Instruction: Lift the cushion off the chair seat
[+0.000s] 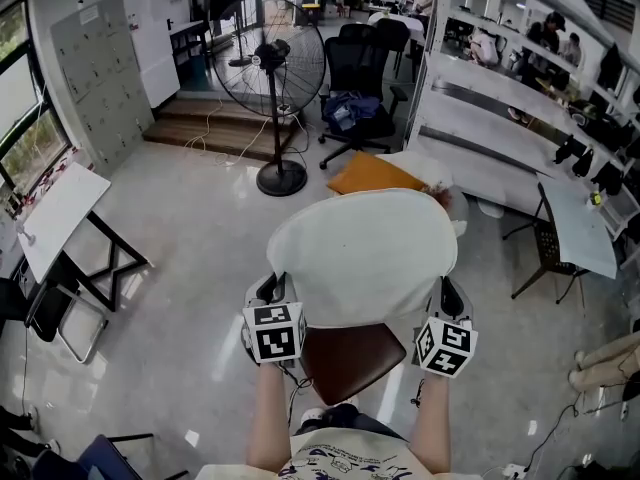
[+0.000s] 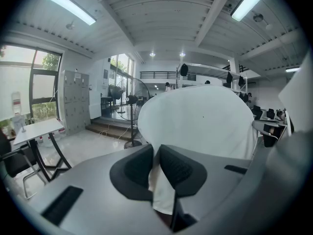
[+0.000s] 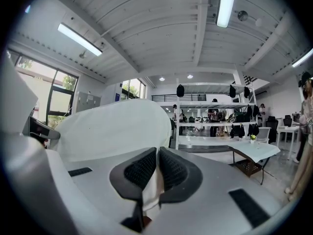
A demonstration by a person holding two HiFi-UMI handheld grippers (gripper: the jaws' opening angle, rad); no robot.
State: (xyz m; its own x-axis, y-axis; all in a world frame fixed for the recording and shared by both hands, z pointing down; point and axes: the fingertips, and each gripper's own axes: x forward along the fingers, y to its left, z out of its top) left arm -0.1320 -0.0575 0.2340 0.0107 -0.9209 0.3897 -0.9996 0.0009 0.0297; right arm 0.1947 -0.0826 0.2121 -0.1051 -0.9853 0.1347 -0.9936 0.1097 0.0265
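Observation:
A white cushion (image 1: pixel 365 253) hangs in the air above a brown chair seat (image 1: pixel 350 358), held by its near edge on both sides. My left gripper (image 1: pixel 275 293) is shut on the cushion's left near corner, and white fabric shows pinched between its black pads (image 2: pixel 176 168). On the right near corner my right gripper (image 1: pixel 447 298) is shut as well, with fabric squeezed between its pads (image 3: pixel 139 169). The cushion (image 2: pixel 205 121) fills the middle of the left gripper view, and the cushion (image 3: pixel 112 129) rises at the left in the right gripper view.
A standing fan (image 1: pixel 275 88) and black office chairs (image 1: pixel 360 98) stand ahead on the glossy floor. An orange board (image 1: pixel 375 175) lies beyond the cushion. A white folding table (image 1: pixel 60 218) is at the left, another white table (image 1: pixel 580 228) at the right, with long shelving (image 1: pixel 500 118) behind.

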